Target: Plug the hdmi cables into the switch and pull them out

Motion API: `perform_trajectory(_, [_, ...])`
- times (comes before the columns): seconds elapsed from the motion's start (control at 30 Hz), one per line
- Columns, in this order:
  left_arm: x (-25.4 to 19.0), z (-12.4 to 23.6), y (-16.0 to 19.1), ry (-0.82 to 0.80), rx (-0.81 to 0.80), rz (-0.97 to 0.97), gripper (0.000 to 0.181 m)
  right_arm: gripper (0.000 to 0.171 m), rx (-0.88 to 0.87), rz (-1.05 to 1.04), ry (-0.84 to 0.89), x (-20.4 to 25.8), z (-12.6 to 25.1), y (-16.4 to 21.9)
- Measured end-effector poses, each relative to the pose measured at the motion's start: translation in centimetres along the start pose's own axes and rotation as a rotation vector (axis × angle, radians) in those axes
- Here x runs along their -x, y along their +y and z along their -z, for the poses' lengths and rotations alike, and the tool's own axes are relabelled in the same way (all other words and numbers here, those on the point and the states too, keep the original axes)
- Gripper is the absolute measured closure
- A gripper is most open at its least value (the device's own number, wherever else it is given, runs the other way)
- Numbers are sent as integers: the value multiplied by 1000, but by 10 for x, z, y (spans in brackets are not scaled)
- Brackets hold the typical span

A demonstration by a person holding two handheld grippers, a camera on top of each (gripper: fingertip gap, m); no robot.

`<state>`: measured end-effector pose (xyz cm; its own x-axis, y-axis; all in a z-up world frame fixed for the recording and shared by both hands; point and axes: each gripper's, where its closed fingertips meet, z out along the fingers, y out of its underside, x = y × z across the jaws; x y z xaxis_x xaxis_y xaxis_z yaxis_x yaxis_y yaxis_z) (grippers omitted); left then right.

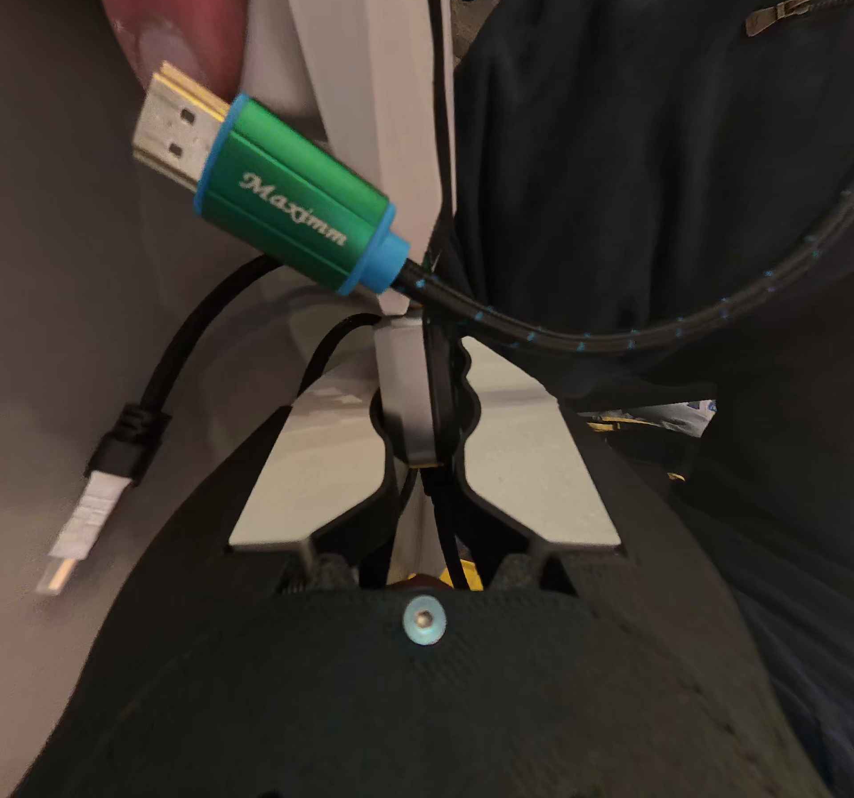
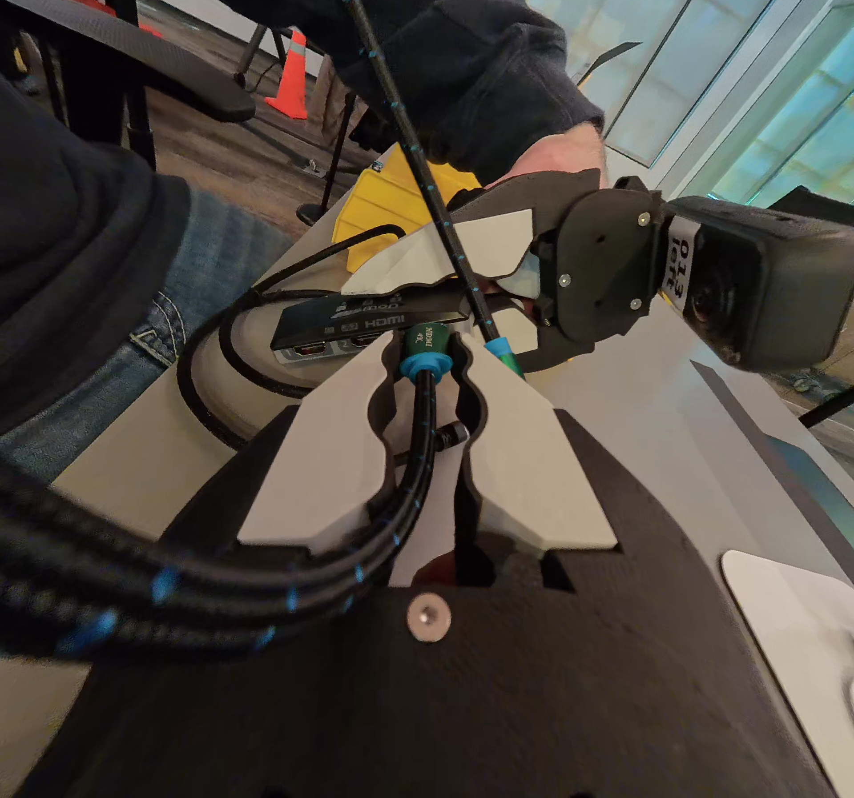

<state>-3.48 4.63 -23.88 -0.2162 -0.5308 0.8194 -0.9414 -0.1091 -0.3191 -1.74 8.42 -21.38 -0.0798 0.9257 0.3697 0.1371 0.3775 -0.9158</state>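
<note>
The black HDMI switch [image 2: 369, 319] is clamped flat in my left gripper [image 2: 374, 300], which reaches in from the right. In the left wrist view the switch [image 1: 401, 388] shows edge-on between the shut fingers of my left gripper [image 1: 423, 427]. My right gripper [image 2: 425, 347] is shut on a green HDMI plug [image 2: 425, 337] pressed against the switch's port side; its metal tip is hidden. Two empty ports [image 2: 314, 351] show to its left. A second green plug [image 1: 286, 194] hangs free with its gold tip bare; it also shows beside the right gripper [image 2: 506, 358].
A black cable with a silver plug [image 1: 104, 480] dangles at lower left. A white table [image 2: 647, 429] lies below, with a yellow object [image 2: 393, 203] and a white sheet [image 2: 795, 637]. The person's jeans [image 2: 208, 295] and dark jacket [image 1: 647, 175] are close. An orange cone [image 2: 293, 78] stands far back. The grippers' ends are close to 5 cm from one another.
</note>
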Motion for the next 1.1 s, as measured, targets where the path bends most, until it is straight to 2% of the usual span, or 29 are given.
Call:
perform_trajectory(0.13, [-6, -1, -7, 45, -37, -16, 157, 152, -28, -9, -3, 1, 2, -5])
perform_trajectory(0.6, [-3, -7, -7, 14, -11, -55, 158, 152, 56, 109, 59, 6, 2, -5])
perform_trajectory(0.73, [0, 3, -4, -41, 40, -57, 158, 152, 55, 97, 111, -1, 2, -6])
perform_trajectory(0.8, [12, 10, 21, -116, 155, -8, 158, 153, -44, 59, 111, -3, 18, -21])
perform_trajectory(0.87, [13, 20, 25, -102, 57, 52, 159, 153, -31, 49, 180, -21, 32, -17])
perform_trajectory(0.97, [13, 22, 19, -168, 70, 10, 159, 153, -21, 21, 165, -24, 23, -13])
perform_trajectory(1.1, [16, 37, 6, -228, -11, -9, 159, 153, 29, -11, 181, -20, 16, -10])
